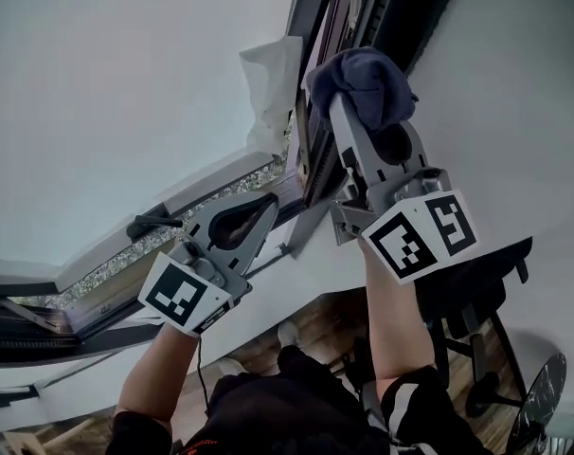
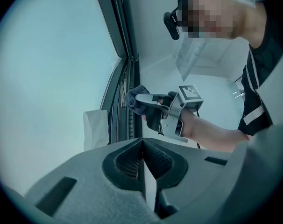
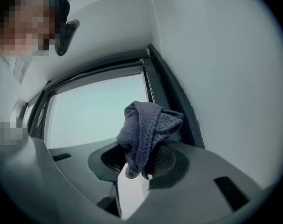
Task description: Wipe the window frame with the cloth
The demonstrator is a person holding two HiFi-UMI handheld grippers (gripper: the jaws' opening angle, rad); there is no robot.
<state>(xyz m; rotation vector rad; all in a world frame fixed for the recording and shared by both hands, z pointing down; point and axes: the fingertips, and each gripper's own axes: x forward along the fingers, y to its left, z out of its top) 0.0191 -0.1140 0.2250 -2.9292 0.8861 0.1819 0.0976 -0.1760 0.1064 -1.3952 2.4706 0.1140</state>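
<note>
A dark blue cloth [image 1: 365,81] is bunched in my right gripper [image 1: 342,102], which is shut on it and holds it up against the dark window frame [image 1: 317,27]. In the right gripper view the cloth [image 3: 145,130] hangs over the jaws, with the frame's dark upright [image 3: 175,93] just behind it. My left gripper [image 1: 266,202] is lower and to the left, shut on nothing, near the frame's bottom rail. The left gripper view has its jaws [image 2: 142,143] meeting at the tip, and beyond them the right gripper [image 2: 142,98] with the cloth on the frame [image 2: 128,73].
A white crumpled sheet [image 1: 274,81] hangs on the glass beside the frame. A dark window handle [image 1: 152,223] sticks out left of my left gripper. Below stand a black office chair [image 1: 476,297] and a round fan [image 1: 545,401] on the wooden floor.
</note>
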